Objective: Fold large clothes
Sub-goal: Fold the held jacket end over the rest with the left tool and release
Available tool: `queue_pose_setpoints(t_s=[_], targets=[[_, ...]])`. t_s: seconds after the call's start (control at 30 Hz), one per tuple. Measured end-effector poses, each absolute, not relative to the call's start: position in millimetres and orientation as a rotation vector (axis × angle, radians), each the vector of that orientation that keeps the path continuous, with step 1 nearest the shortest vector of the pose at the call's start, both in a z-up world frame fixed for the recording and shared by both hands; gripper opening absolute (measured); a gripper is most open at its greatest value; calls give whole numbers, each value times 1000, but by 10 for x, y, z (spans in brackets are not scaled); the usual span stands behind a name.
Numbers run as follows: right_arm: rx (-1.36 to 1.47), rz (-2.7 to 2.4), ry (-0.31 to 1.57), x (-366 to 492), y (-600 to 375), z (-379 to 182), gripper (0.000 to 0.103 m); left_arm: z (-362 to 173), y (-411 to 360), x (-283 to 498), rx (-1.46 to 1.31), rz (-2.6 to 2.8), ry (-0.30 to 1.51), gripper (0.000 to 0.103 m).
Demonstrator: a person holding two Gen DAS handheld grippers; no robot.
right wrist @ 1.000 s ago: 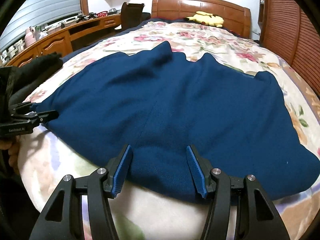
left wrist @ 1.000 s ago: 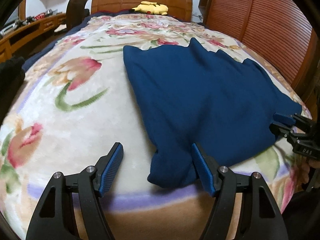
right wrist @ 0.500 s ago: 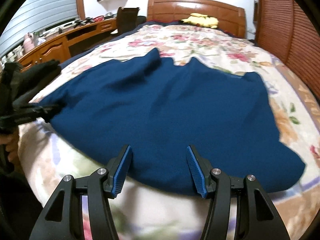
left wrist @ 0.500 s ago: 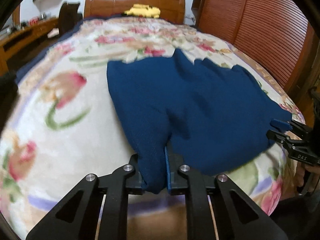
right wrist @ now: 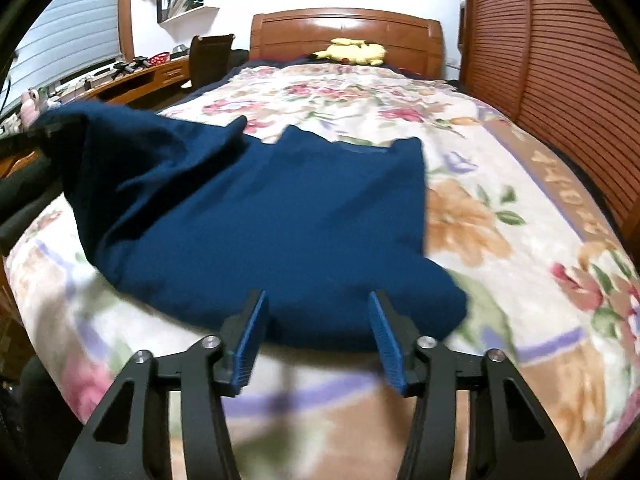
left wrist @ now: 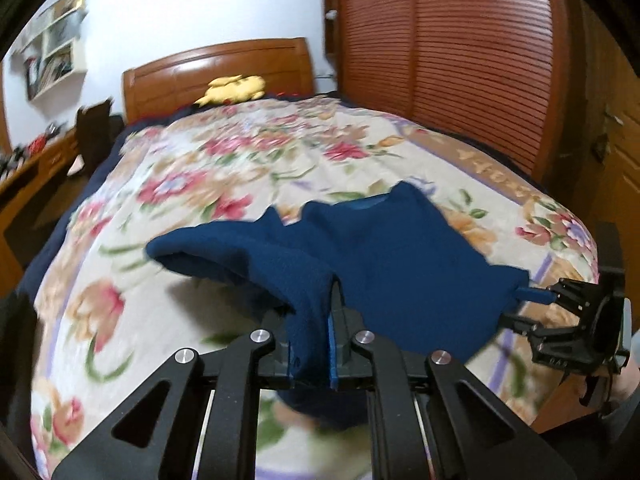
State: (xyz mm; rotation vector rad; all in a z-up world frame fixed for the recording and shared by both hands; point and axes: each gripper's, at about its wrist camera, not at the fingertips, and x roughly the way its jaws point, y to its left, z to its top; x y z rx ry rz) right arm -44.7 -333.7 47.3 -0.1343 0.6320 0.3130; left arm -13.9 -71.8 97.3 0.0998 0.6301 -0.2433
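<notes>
Fingers [left wrist: 334,332] of left gripper [left wrist: 311,354] clamped on navy garment [right wrist: 280,216], lifting one corner; right gripper [right wrist: 316,340] spread wide above floral blanket [right wrist: 500,240].

Left-wrist view: the fingers [left wrist: 333,330] are mostly buried in the blue garment [left wrist: 400,256]; only one blue pad edge shows. The hem end hanging below the fingers is blurred. The bed [left wrist: 120,320] left of the fingers is motion-smeared.

Right-wrist view: the left gripper [right wrist: 24,140], far left of the fingers [right wrist: 382,336], is dark and cut by the frame edge; its grip point is hidden under raised cloth. Items on the bench [right wrist: 132,76] are too small to identify.
</notes>
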Motion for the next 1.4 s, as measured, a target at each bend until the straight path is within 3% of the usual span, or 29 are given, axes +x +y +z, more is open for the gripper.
queue_pose_setpoints(t_s=[0.5, 0.83, 0.9, 1.0, 1.07, 1.13, 1.17, 1.4], targets=[[-48, 157, 617, -703, -4115, 462, 44, 910, -2503, 6, 288, -440, 657, 10], [-29, 151, 626, -768, -4201, 479, 44, 451, -2534, -25, 283, -473, 757, 13], [-29, 157, 622, -755, -4246, 495, 44, 525, -2442, -85, 251, -488, 745, 20], [-26, 165, 614, -688, -4241, 500, 44, 661, -2336, -207, 213, -505, 698, 46], [-25, 171, 607, -631, -4230, 501, 44, 769, -2253, -308, 200, -509, 655, 52], [-21, 181, 596, -629, -4200, 530, 44, 863, -2137, -397, 178, -506, 625, 78], [-19, 187, 589, -631, -4180, 551, 44, 892, -2082, -428, 165, -504, 611, 82], [9, 237, 527, -679, -4099, 705, 44, 864, -1575, -550, 132, -412, 563, 83]])
